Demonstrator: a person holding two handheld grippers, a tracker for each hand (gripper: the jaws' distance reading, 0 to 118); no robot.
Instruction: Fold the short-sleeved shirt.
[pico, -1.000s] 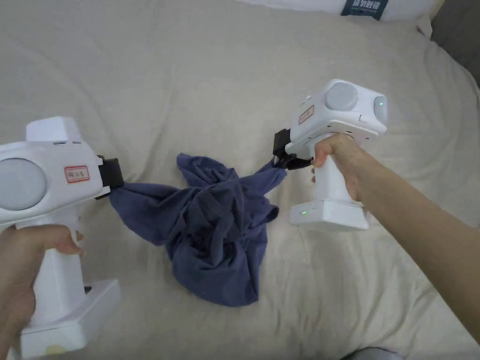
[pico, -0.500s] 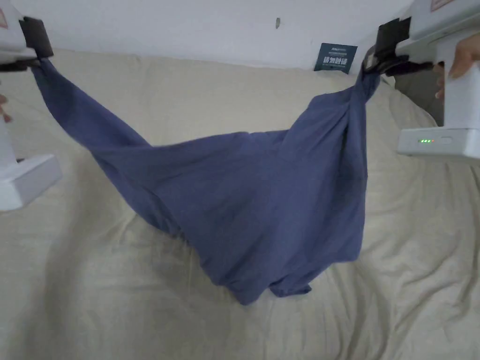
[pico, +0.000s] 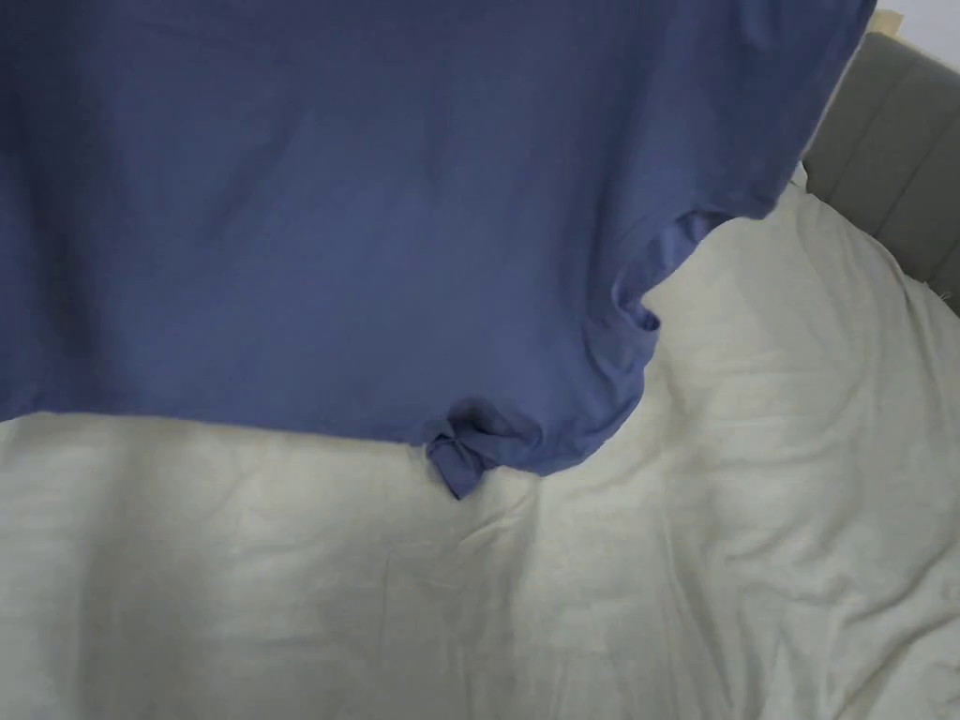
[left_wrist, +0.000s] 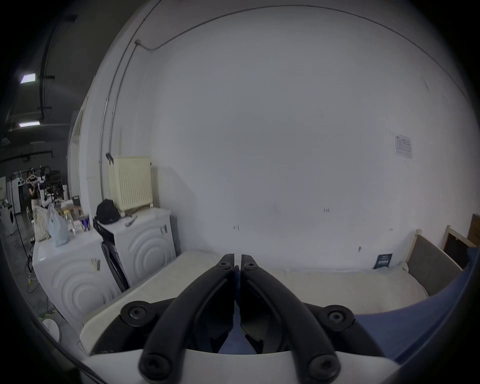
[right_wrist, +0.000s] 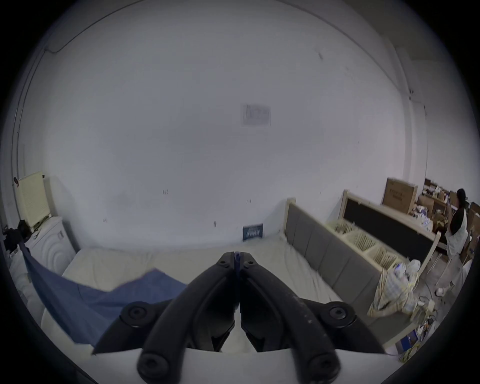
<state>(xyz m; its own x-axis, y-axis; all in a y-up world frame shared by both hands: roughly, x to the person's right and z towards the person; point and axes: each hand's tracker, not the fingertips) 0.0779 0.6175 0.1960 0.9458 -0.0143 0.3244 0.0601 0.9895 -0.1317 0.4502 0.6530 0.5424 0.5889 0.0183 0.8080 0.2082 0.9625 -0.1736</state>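
The blue short-sleeved shirt (pico: 375, 206) hangs spread wide in the air across the top of the head view, its lower edge and one bunched sleeve just above the bed (pico: 731, 525). In the left gripper view my left gripper (left_wrist: 237, 261) is shut on a thin fold of the shirt (left_wrist: 405, 319), which stretches off to the right. My right gripper (right_wrist: 236, 257) is shut on blue cloth too, with the shirt (right_wrist: 85, 298) running off to the left over the bed.
The beige bed sheet (pico: 469, 609) lies wrinkled below. A grey padded headboard (pico: 891, 178) stands at the right edge. White washing machines (left_wrist: 104, 259) stand left of the bed, and a white wall (left_wrist: 285, 130) rises behind it. A person (right_wrist: 457, 228) stands far off at the right.
Both grippers rose and drew apart, lifting the shirt from a crumpled heap on the bed into a spread hanging sheet. They have left the head view upward.
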